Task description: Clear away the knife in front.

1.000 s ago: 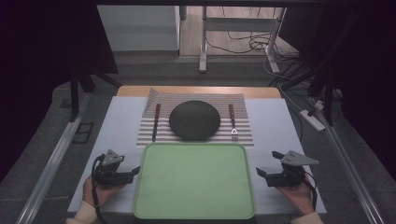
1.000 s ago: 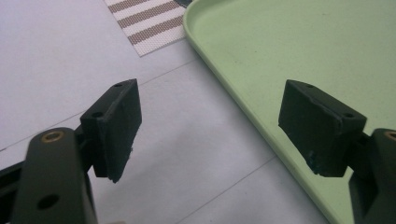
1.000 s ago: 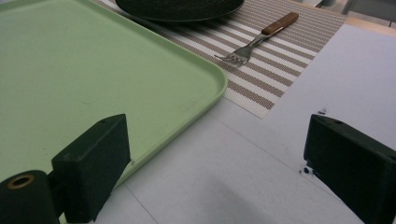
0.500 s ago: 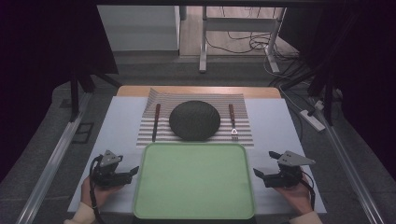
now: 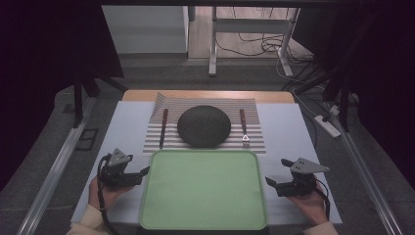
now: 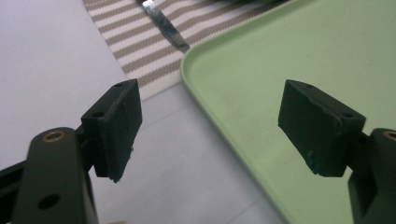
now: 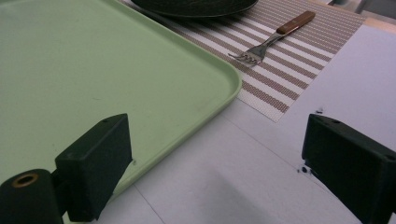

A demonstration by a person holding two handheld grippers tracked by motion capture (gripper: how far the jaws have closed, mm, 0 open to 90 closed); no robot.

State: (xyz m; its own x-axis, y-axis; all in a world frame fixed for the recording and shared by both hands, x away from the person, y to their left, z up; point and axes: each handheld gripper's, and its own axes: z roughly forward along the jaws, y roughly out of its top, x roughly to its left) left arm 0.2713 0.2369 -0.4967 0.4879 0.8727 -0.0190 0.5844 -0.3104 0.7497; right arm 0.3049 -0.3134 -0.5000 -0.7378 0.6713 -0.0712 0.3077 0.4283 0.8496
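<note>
- Pale green, the plastic tray [image 5: 203, 188] lies at the table's [image 5: 288, 127] near edge, centred, its far rim touching the striped placemat [image 5: 254, 110].
- The left gripper [image 5: 138, 173] sits at the tray's left rim, jaws wide, straddling the rim in the left gripper view.
- The right gripper [image 5: 272, 183] waits at the right rim, jaws wide and empty.
- Judged step: lining up a two-sided grasp; next, each must slide onto its rim and close evenly.
- The dark plate [image 5: 203, 126], knife [image 5: 163, 127] and fork [image 5: 243, 128] rest on the placemat.

Dim, cool overhead light; dark surroundings; soft shadows; near claws blurred in gripper views; no glare.
</note>
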